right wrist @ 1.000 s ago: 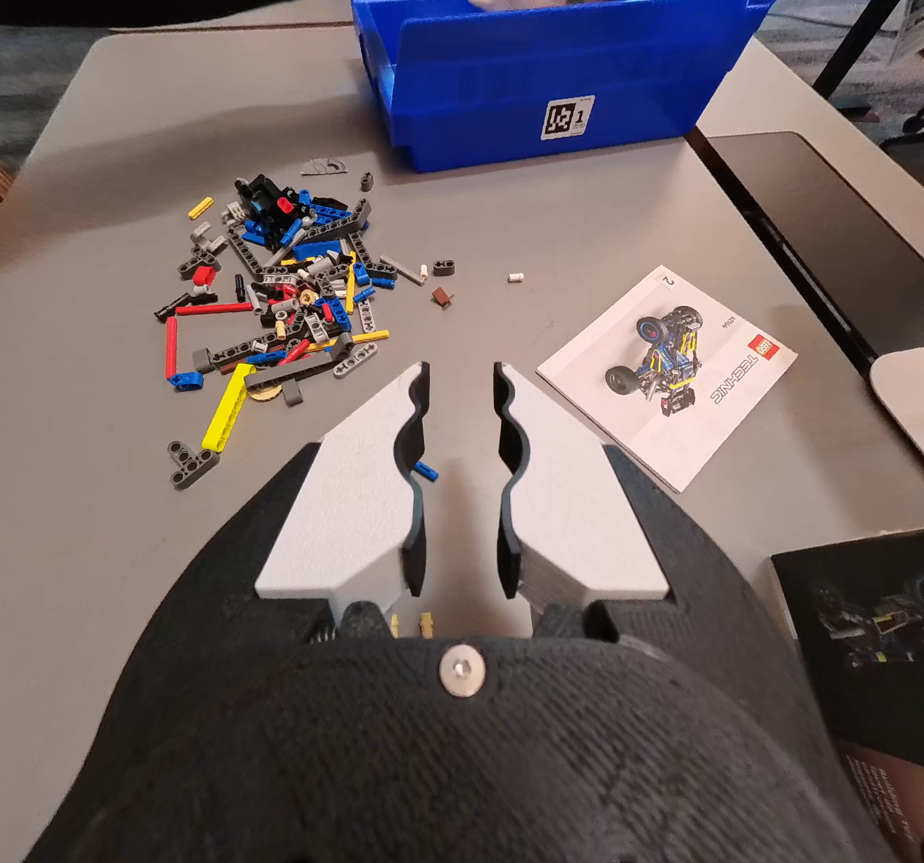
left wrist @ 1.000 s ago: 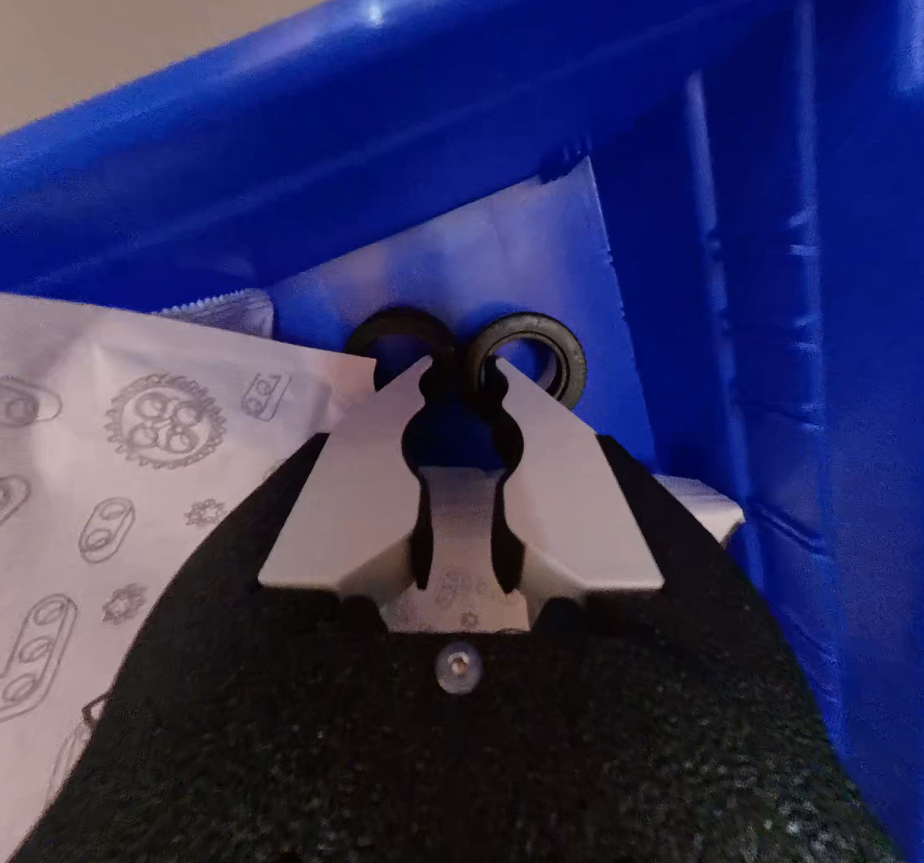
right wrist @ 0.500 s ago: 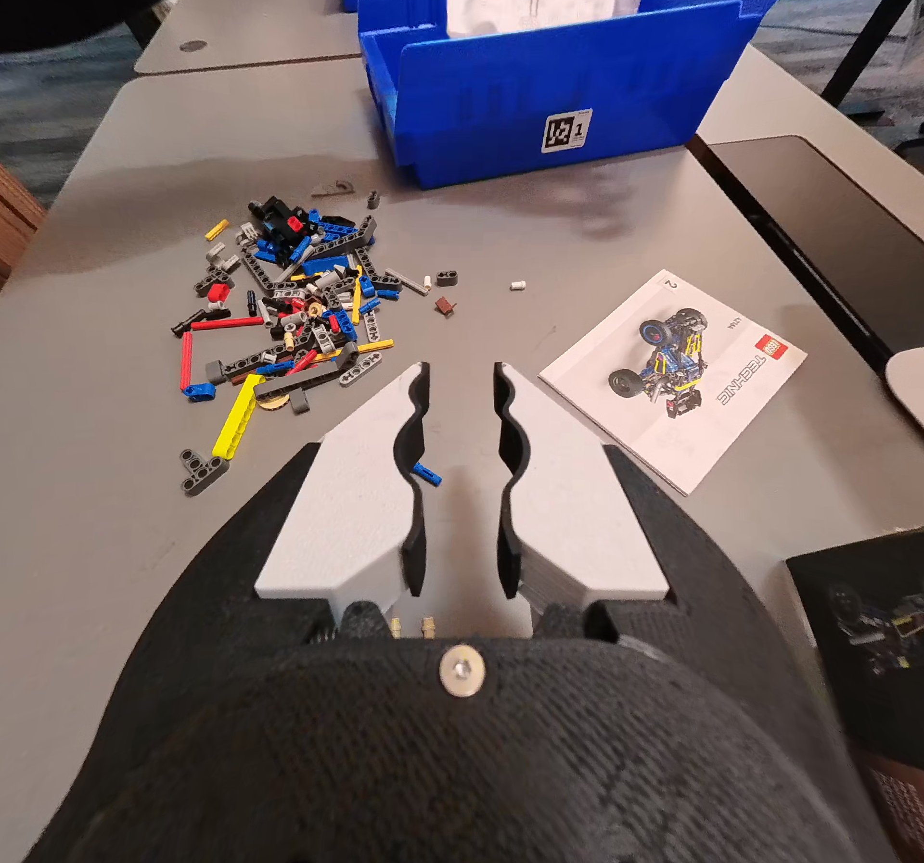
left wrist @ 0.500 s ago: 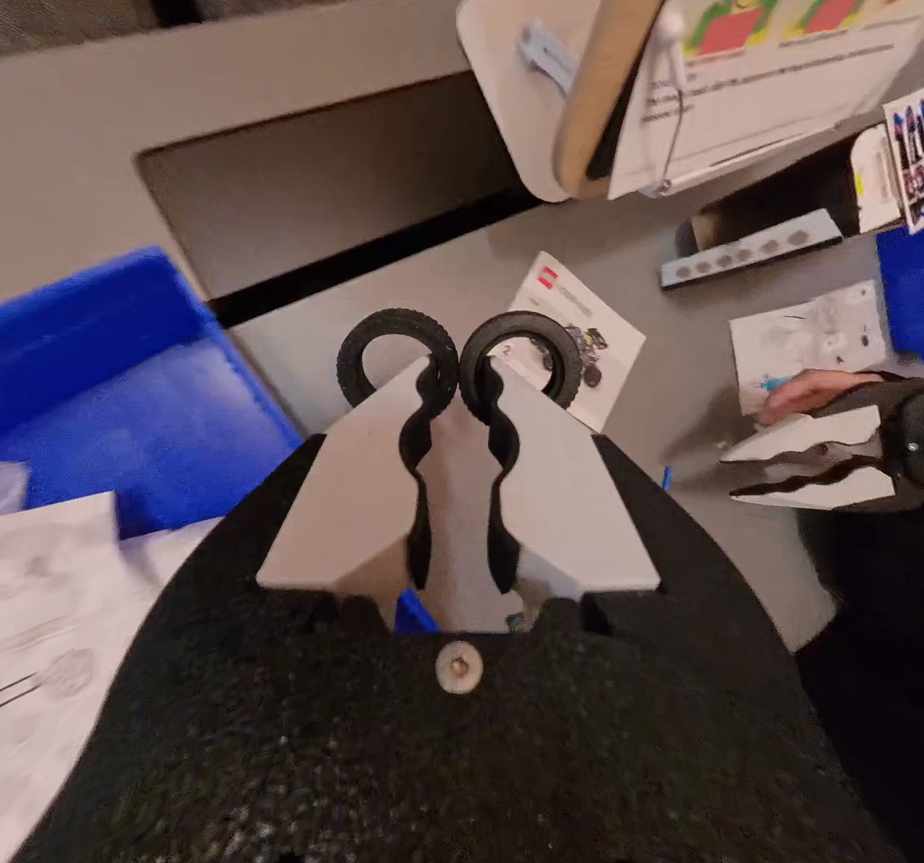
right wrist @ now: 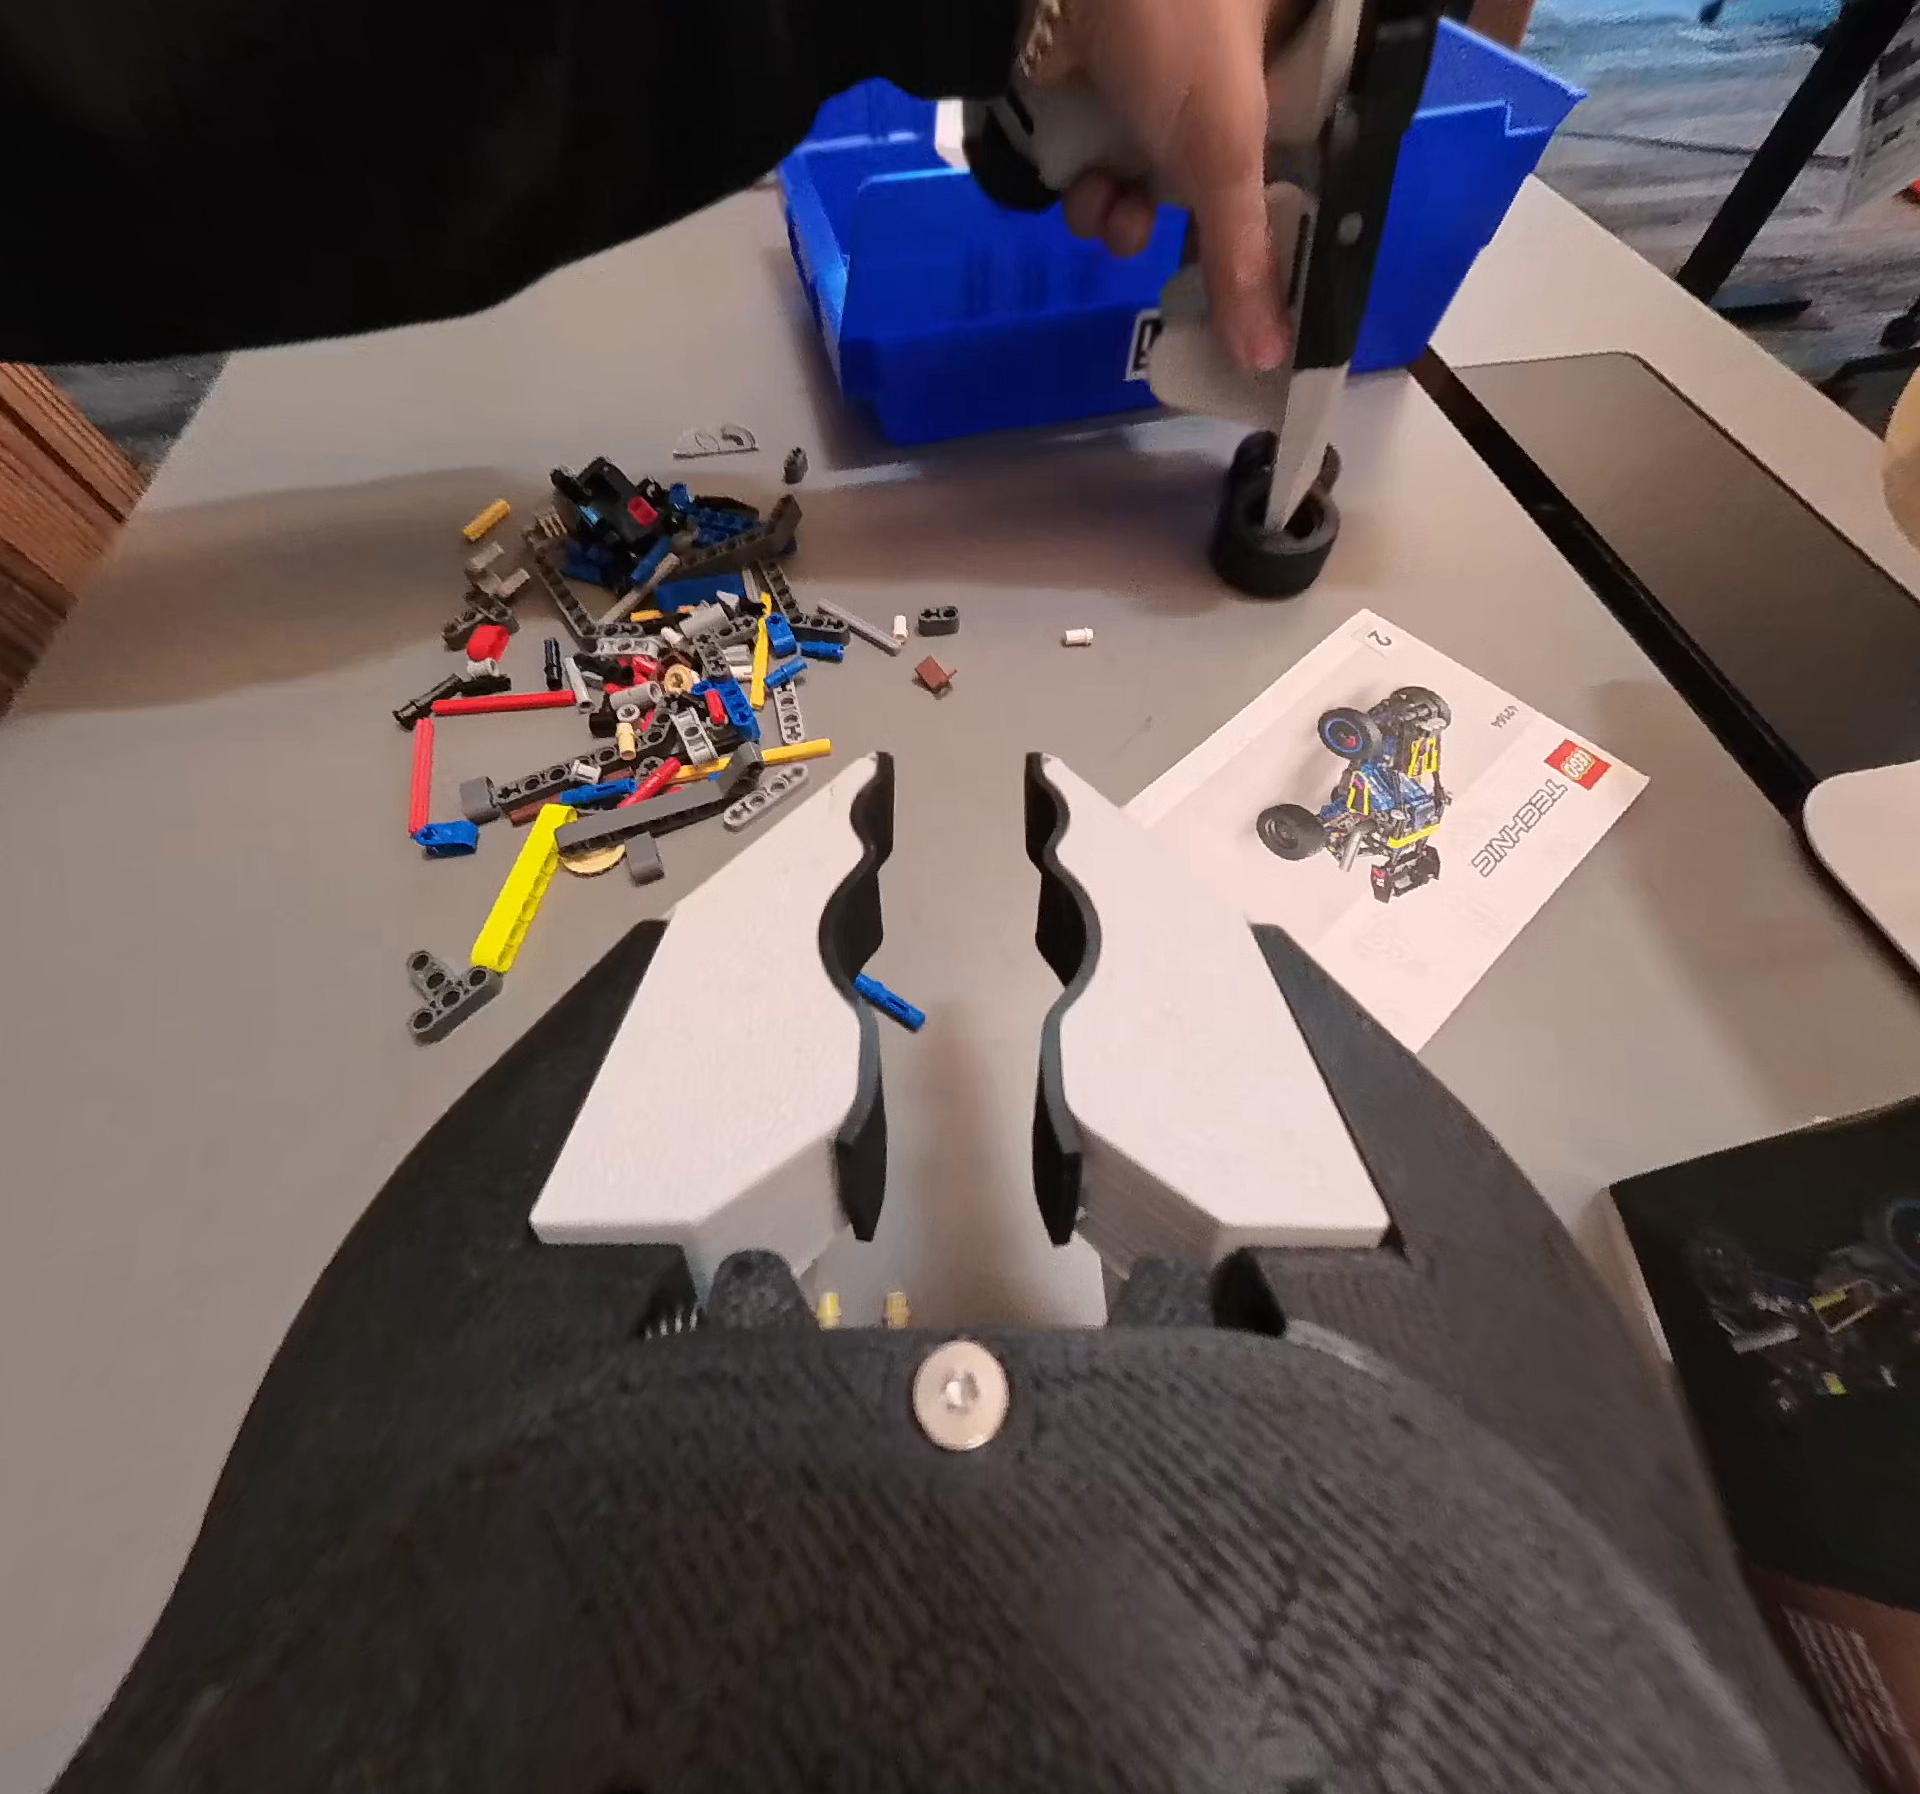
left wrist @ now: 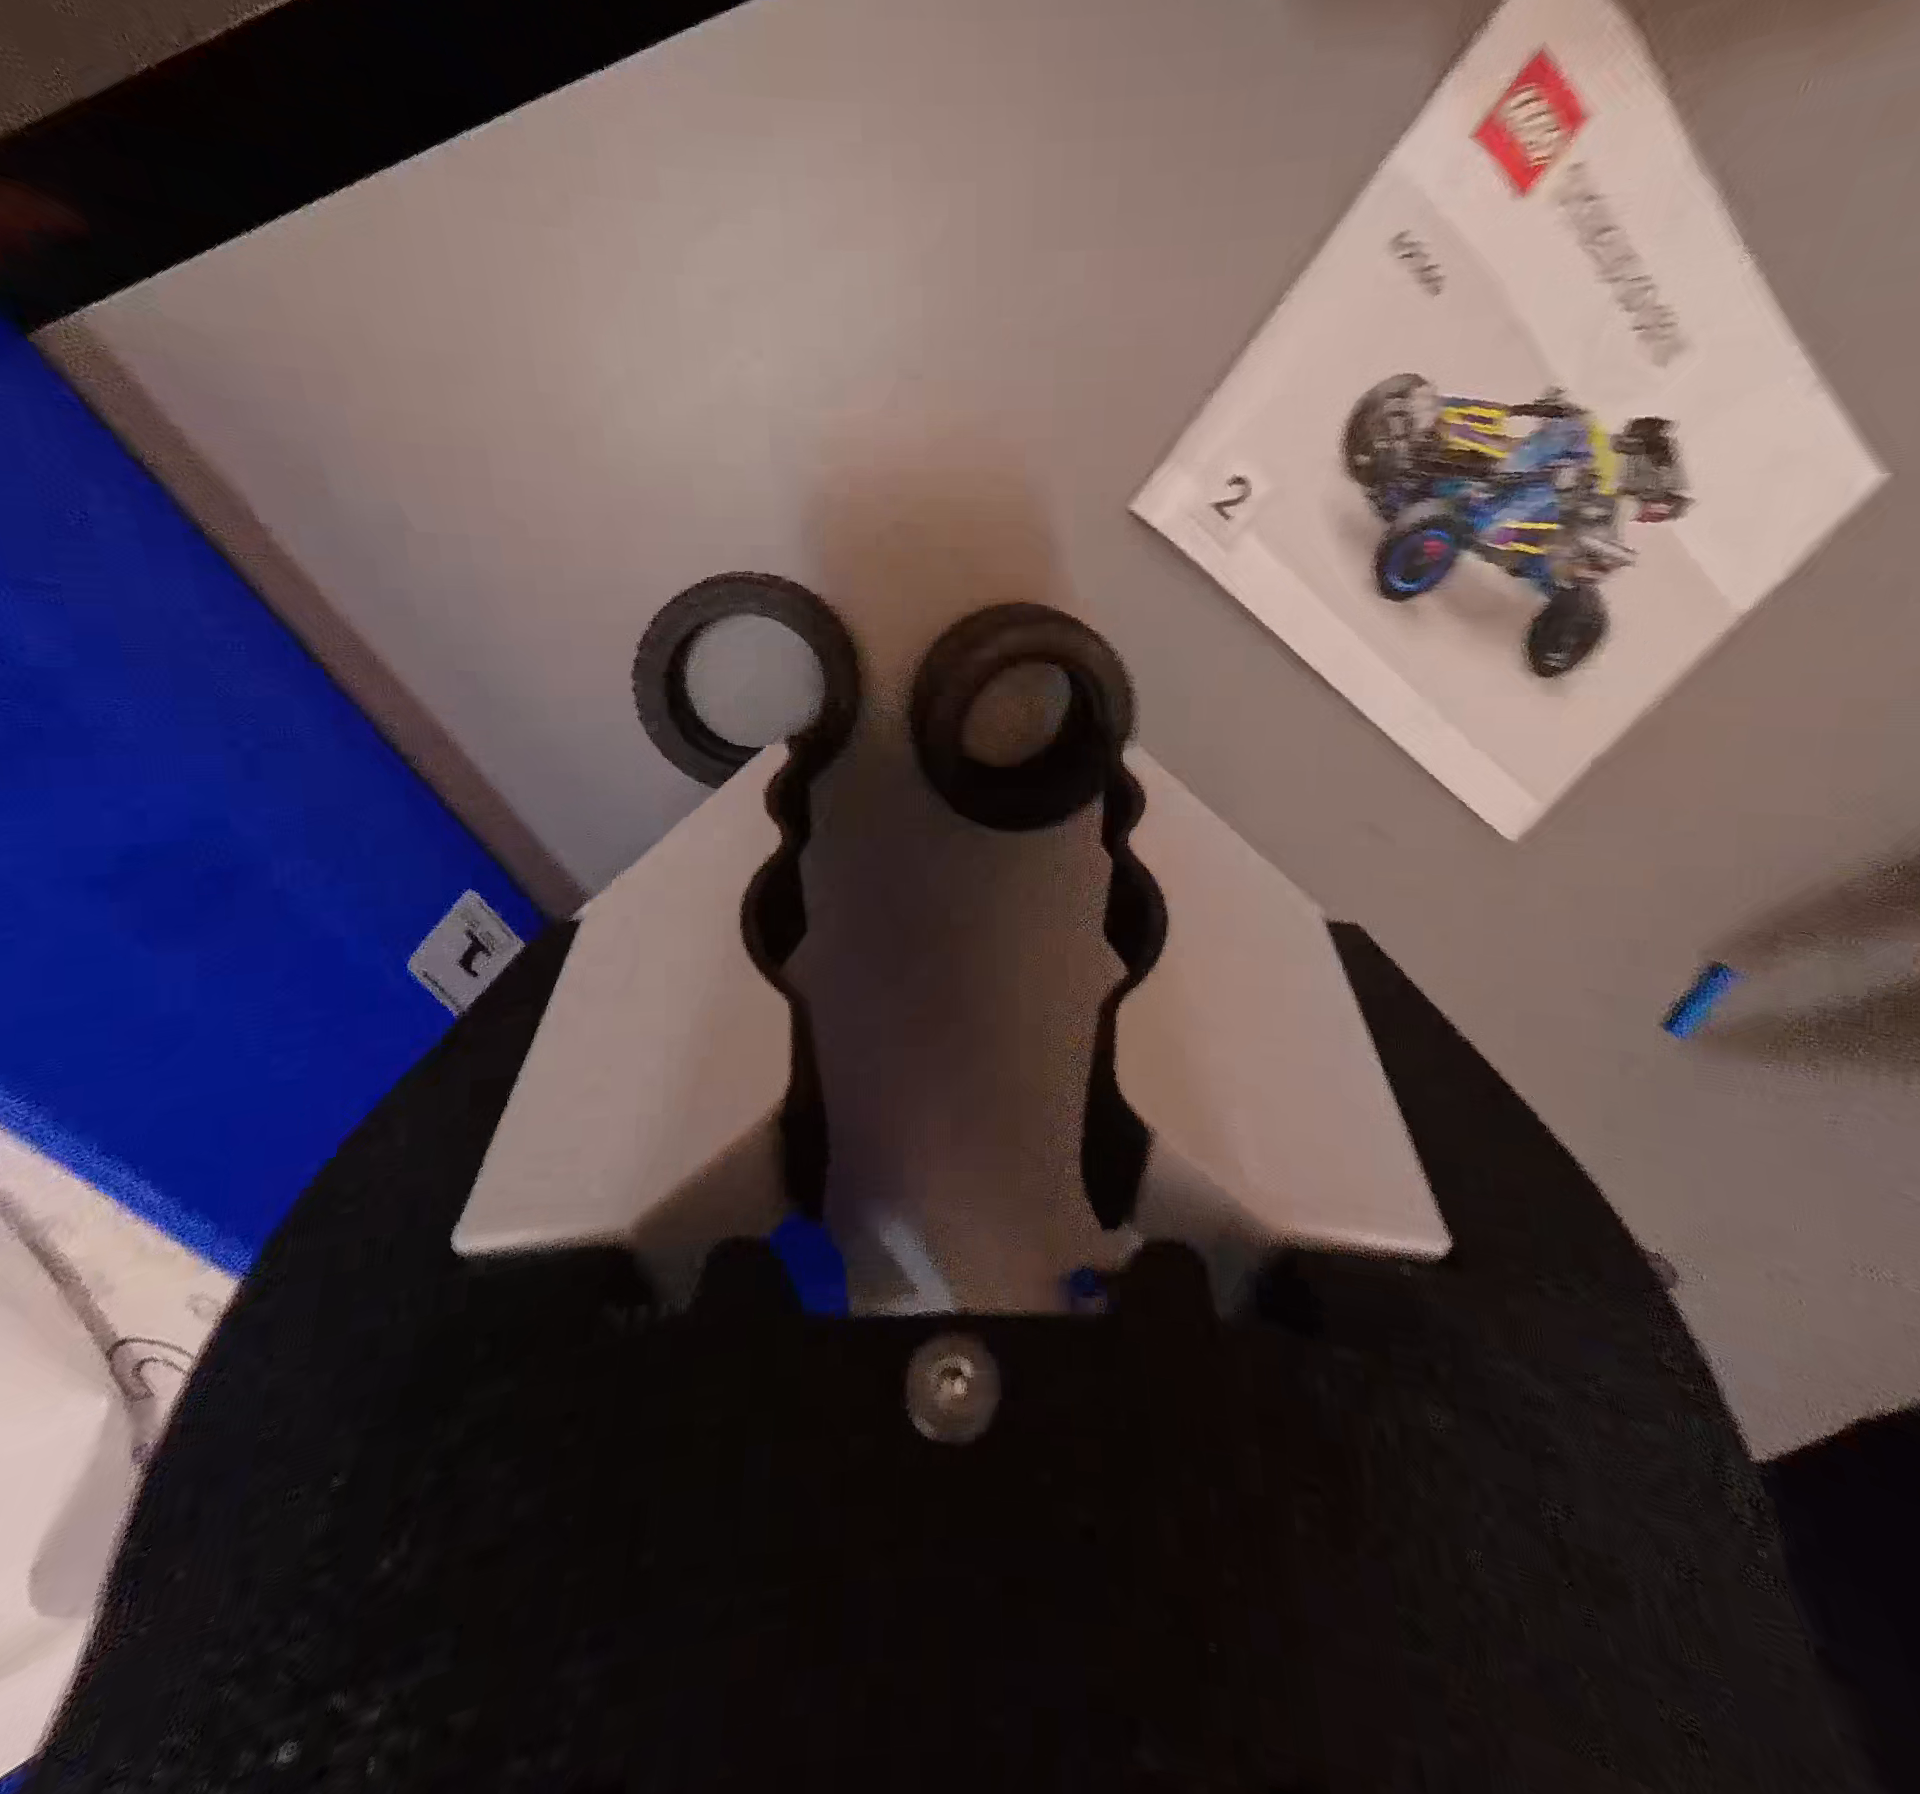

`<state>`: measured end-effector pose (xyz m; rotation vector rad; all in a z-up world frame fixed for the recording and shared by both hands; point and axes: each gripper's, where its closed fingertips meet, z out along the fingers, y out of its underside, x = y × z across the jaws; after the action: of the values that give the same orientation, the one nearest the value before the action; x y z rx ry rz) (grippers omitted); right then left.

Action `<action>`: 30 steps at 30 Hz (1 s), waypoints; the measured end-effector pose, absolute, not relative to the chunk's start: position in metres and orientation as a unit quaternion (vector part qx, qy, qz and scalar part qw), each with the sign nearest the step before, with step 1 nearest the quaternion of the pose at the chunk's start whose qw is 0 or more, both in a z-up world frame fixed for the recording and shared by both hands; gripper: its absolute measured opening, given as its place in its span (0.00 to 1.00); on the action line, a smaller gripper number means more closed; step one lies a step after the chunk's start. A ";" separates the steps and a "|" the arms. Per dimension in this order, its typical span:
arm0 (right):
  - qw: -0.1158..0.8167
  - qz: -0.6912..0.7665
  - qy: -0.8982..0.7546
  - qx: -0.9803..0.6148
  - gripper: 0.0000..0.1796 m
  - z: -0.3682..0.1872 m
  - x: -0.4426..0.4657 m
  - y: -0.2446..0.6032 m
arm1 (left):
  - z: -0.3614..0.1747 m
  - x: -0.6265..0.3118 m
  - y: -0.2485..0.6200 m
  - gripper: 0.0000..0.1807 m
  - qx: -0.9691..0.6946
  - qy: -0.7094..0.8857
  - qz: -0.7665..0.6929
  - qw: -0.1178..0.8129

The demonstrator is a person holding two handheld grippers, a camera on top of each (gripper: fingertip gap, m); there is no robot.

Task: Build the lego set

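Two black tyres lie on the grey table just in front of the blue bin, one at my left fingertip (left wrist: 743, 679) and one at my right fingertip (left wrist: 1023, 716). My left gripper (left wrist: 956, 768) points down at them with its jaws wide open. In the right wrist view a hand holds that gripper (right wrist: 1294, 497) upright, with a finger reaching into a tyre (right wrist: 1273, 549). My right gripper (right wrist: 961, 768) is open and empty, hovering over the table above a small blue pin (right wrist: 888, 1001).
A pile of loose lego pieces (right wrist: 623, 705) lies at the left. The instruction booklet (right wrist: 1392, 809) lies at the right and also shows in the left wrist view (left wrist: 1507, 394). The blue bin (right wrist: 997, 342) stands at the back. A black box (right wrist: 1787, 1329) sits at the near right. My right gripper's tips are some 9 cm from the small blue pin (right wrist: 888, 1001). It is also in sight in the left wrist view (left wrist: 1688, 978).
My left gripper lifted two tyres out of the blue bin, swung over the table, came down and opened, so the tyres now sit apart. My right gripper has hardly moved.
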<state>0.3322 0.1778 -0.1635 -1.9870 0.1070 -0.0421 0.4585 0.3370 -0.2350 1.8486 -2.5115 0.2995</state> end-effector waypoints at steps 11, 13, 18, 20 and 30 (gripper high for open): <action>0.538 -0.020 0.036 -0.842 0.13 -0.164 0.328 0.181 | -0.144 0.382 0.470 0.34 0.575 -0.797 0.164 -0.089; 0.533 -0.022 0.033 -0.845 0.13 -0.166 0.328 0.181 | -0.159 0.361 0.485 0.36 0.542 -0.817 0.162 -0.111; 0.526 -0.026 0.031 -0.850 0.13 -0.169 0.328 0.184 | -0.188 0.344 0.473 0.37 0.466 -0.842 0.171 -0.210; 0.525 -0.030 0.031 -0.850 0.13 -0.170 0.328 0.185 | -0.198 0.355 0.472 0.38 0.462 -0.840 0.144 -0.245; 0.505 -0.057 0.035 -0.861 0.13 -0.174 0.336 0.177 | -0.175 0.395 0.503 0.11 0.478 -0.788 0.107 -0.372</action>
<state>0.3359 0.1770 -0.1740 -2.0774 0.0854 -0.1387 0.3953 0.5032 -0.1749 2.0117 -3.3158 0.4505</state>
